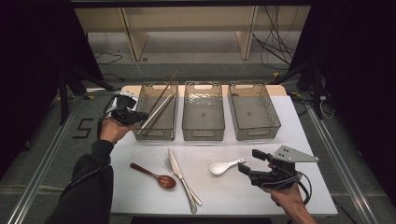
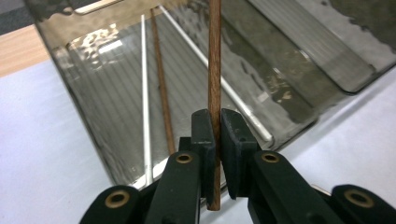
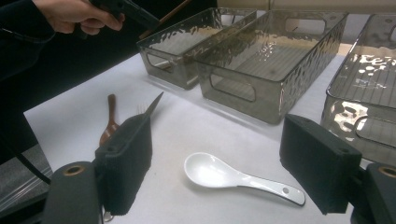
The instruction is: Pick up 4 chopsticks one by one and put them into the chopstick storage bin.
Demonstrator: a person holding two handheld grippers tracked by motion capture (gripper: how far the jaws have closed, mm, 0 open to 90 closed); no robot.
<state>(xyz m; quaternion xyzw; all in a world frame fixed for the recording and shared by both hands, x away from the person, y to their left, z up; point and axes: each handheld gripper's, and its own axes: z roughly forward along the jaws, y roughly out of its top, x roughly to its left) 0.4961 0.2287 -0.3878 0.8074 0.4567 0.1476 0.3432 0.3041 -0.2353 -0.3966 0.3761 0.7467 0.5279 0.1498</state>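
Observation:
My left gripper (image 1: 139, 117) is at the front left corner of the left clear bin (image 1: 154, 136), shut on a brown wooden chopstick (image 1: 169, 84) that slants up over the bin. In the left gripper view the jaws (image 2: 217, 122) pinch this chopstick (image 2: 214, 65) near its lower end. Another wooden chopstick (image 2: 161, 88) and two metal chopsticks (image 2: 144, 93) lie in the bin below. My right gripper (image 1: 248, 161) is open just right of a white ceramic spoon (image 1: 224, 166). That spoon (image 3: 233, 176) lies on the table between the open jaws (image 3: 219, 156), untouched.
Two empty clear bins (image 1: 203, 135) (image 1: 256, 133) stand right of the left bin. A wooden spoon (image 1: 154, 175), a knife (image 1: 176, 168) and a fork (image 1: 187, 189) lie at the front of the white table (image 1: 224, 196).

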